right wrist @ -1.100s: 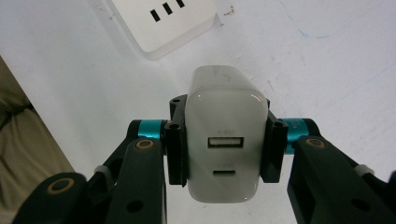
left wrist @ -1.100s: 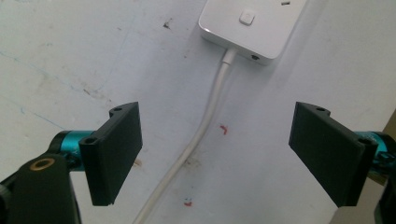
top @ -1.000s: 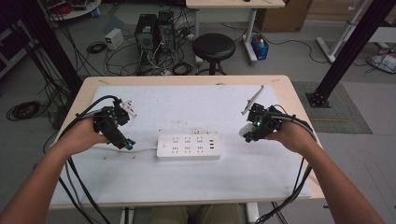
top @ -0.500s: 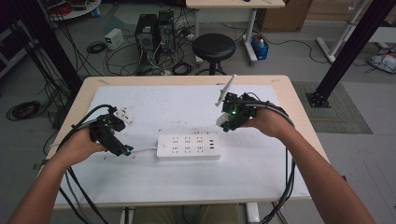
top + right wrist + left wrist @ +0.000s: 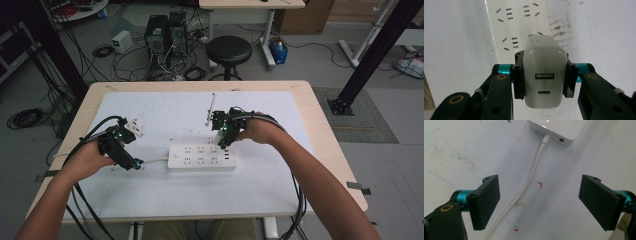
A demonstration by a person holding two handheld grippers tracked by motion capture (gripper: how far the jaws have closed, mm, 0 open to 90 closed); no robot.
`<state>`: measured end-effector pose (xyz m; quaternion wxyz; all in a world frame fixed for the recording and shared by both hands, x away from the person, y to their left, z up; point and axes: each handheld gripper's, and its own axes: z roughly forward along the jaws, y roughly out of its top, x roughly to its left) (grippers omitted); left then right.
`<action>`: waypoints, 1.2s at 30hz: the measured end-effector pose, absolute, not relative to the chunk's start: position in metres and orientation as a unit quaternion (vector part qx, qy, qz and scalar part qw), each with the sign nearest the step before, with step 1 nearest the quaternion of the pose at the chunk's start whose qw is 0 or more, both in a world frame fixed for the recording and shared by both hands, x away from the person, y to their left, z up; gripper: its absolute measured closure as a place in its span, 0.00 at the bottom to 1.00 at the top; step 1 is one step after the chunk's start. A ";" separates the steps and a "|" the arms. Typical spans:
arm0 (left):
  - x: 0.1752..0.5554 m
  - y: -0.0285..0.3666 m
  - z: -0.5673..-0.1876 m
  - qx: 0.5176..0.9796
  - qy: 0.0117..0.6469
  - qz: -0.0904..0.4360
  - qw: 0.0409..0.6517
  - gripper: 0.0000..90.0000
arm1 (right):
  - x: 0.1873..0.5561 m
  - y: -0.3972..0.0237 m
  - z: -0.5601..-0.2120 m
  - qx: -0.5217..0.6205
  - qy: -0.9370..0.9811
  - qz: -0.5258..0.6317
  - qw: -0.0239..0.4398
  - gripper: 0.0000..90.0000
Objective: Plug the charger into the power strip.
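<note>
Right tongs (image 5: 544,77) grip the white boxy USB charger (image 5: 544,75) above white plastic power strip (image 5: 202,156) on tabletop (image 5: 310,165); left tongs (image 5: 541,202) wide, straddling strip's white cord (image 5: 529,182). Next: align prongs, push down.

Dim room around an evenly lit white bench (image 5: 165,200); soft shadows, mild glare on the slightly blurred charger (image 5: 545,72).

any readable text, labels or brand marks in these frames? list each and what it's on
None readable.
Charger in the right gripper: faint grey print above its ports, too blurred to read.
Power strip: only socket slots, no legible lettering.
Table sheet: red marks, not characters.
</note>
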<state>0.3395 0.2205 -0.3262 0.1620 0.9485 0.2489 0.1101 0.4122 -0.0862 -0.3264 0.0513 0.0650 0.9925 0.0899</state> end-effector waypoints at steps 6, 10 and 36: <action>0.339 0.221 -0.327 0.948 0.248 0.110 0.163 0.19 | 0.412 -0.071 -0.339 0.049 0.995 0.071 0.047 0.69; 0.338 0.221 -0.328 0.946 0.252 0.112 0.171 0.19 | 0.413 -0.063 -0.347 0.039 0.996 0.059 0.047 0.69; 0.342 0.222 -0.334 0.947 0.248 0.106 0.174 0.19 | 0.413 -0.044 -0.358 0.014 0.998 0.012 0.058 0.69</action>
